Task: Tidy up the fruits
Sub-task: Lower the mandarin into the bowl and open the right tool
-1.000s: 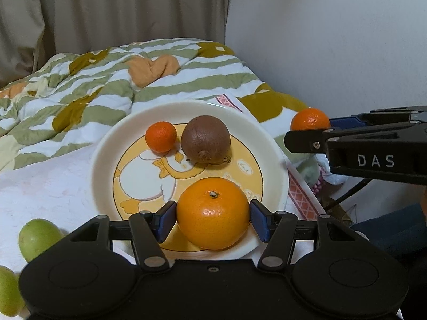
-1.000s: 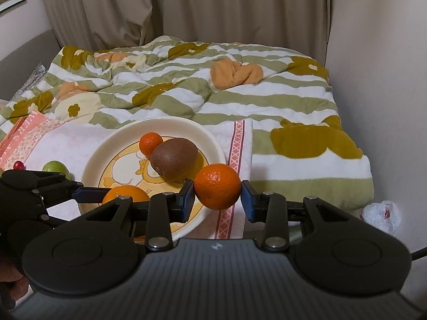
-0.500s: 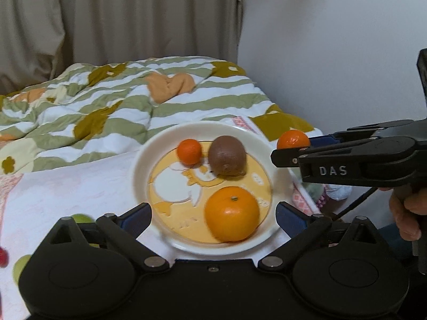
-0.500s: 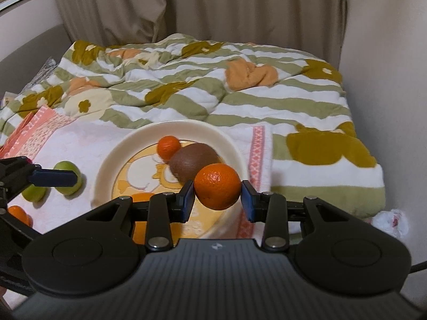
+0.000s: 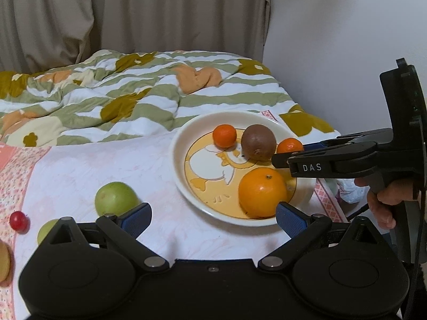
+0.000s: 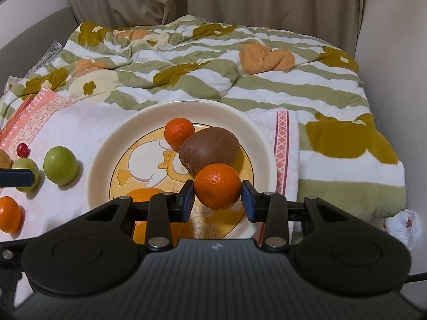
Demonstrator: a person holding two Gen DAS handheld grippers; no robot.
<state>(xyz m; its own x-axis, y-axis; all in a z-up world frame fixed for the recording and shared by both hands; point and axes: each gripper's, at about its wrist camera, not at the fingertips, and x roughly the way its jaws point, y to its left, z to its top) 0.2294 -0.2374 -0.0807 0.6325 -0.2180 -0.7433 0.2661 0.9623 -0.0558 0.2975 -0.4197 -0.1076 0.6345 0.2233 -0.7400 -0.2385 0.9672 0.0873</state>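
Right wrist view: my right gripper (image 6: 217, 200) clamps a mandarin (image 6: 217, 186) over the plate (image 6: 261, 144) beside the kiwi (image 6: 209, 148), poised for placement. My left gripper (image 5: 212, 217) gapes wide, empty.

Plate (image 6: 106, 149) (cream, duck print) holds a large orange (image 5: 263, 196), kiwi (image 6: 209, 149) and small mandarin (image 6: 178, 132). A second mandarin (image 6: 217, 186) hangs above it. Green fruits (image 6: 60, 165) lie beside the plate.

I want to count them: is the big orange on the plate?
Yes. The big orange rests on the plate; the left gripper, jaws open, holds nothing.
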